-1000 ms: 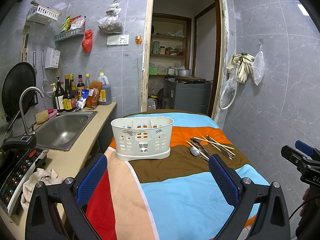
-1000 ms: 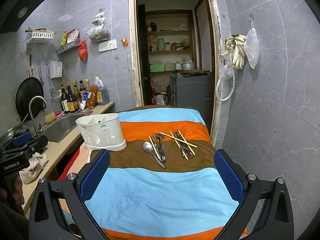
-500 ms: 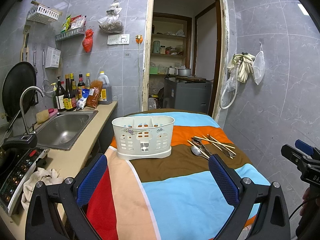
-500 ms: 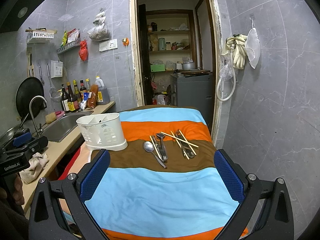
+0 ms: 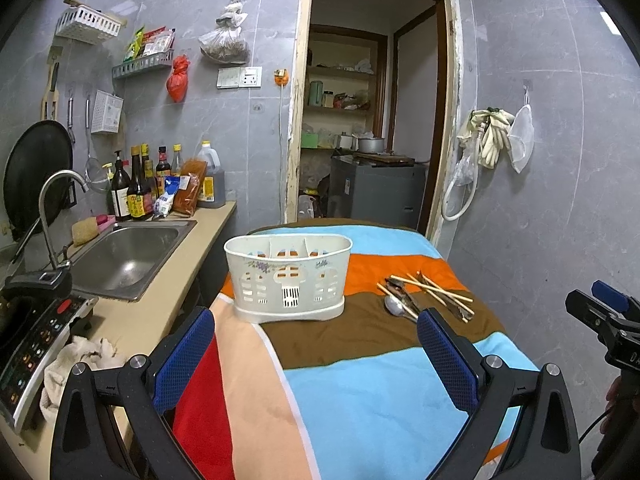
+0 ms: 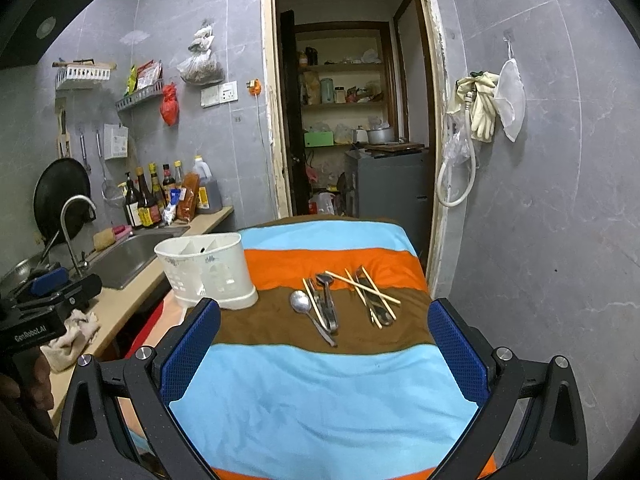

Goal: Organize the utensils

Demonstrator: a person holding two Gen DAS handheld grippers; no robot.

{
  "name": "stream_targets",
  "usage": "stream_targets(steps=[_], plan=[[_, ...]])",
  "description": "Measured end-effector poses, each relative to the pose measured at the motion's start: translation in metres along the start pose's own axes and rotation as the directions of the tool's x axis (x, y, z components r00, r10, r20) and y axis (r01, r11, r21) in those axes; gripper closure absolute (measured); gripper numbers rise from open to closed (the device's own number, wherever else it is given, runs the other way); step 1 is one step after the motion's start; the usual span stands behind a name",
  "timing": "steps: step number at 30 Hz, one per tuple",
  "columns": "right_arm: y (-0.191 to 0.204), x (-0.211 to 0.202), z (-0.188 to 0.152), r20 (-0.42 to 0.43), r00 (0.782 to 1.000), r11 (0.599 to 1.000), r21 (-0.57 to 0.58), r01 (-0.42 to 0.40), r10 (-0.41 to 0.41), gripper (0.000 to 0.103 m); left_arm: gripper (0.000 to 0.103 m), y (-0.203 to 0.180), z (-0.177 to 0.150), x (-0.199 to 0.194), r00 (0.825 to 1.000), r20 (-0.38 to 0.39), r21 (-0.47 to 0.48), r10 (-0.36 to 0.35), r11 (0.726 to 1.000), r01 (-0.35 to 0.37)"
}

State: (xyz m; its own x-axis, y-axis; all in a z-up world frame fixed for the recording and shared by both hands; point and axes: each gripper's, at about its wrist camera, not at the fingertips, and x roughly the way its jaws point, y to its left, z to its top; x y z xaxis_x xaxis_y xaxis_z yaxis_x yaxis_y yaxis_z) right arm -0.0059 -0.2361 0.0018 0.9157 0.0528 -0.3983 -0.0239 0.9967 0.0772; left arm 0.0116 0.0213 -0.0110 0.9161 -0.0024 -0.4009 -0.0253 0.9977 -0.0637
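Your left gripper (image 5: pixel 316 352) has its jaws spread wide with nothing between them, hanging over the near stripes of the cloth (image 5: pixel 360 392). Your right gripper (image 6: pixel 324 344) is the same: jaws wide apart, nothing held, above the blue band of the cloth. Neither touches a utensil or the caddy.

So, judging by how things lie, you have not really begun. All the utensils in view are loose on the cloth, and the caddy (image 5: pixel 289 276) shows no handle rising above its rim. In the right view something small and dark sits in one compartment; you cannot tell what it is.

The caddy is a white plastic holder with cut-out walls, a small flower print and dividers inside. It stands upright at the left edge of the cloth, across the orange and brown bands, just beside the counter (image 5: pixel 160 304) and sink (image 5: pixel 124 256).

The utensils lie to its right, well apart from it, on the brown and orange bands. They make two loose heaps. The nearer heap has a spoon (image 6: pixel 301 303), bowl up, touching another spoon (image 6: pixel 326 280) and other metal handles, with one chopstick across them. The farther heap has several pale chopsticks (image 6: pixel 362 288) crossed over dark flat pieces. Everything overlaps, so you will likely have to single out one item from the heap's edge.
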Motion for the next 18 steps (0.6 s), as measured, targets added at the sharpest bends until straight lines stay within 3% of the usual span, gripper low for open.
stream_targets(steps=[10,18], plan=[[-0.029,0.028,0.037,0.043,0.999,1.000,0.009,-0.021,0.020,0.001,0.001,-0.031,0.025,0.025,0.999,0.036,-0.004,0.012,1.000,-0.012],[-0.064,0.089,0.069,0.045,0.997,0.998,-0.020,-0.062,0.063,0.001,0.001,-0.063,0.044,0.068,0.994,0.079,-0.025,0.071,0.997,-0.070]])
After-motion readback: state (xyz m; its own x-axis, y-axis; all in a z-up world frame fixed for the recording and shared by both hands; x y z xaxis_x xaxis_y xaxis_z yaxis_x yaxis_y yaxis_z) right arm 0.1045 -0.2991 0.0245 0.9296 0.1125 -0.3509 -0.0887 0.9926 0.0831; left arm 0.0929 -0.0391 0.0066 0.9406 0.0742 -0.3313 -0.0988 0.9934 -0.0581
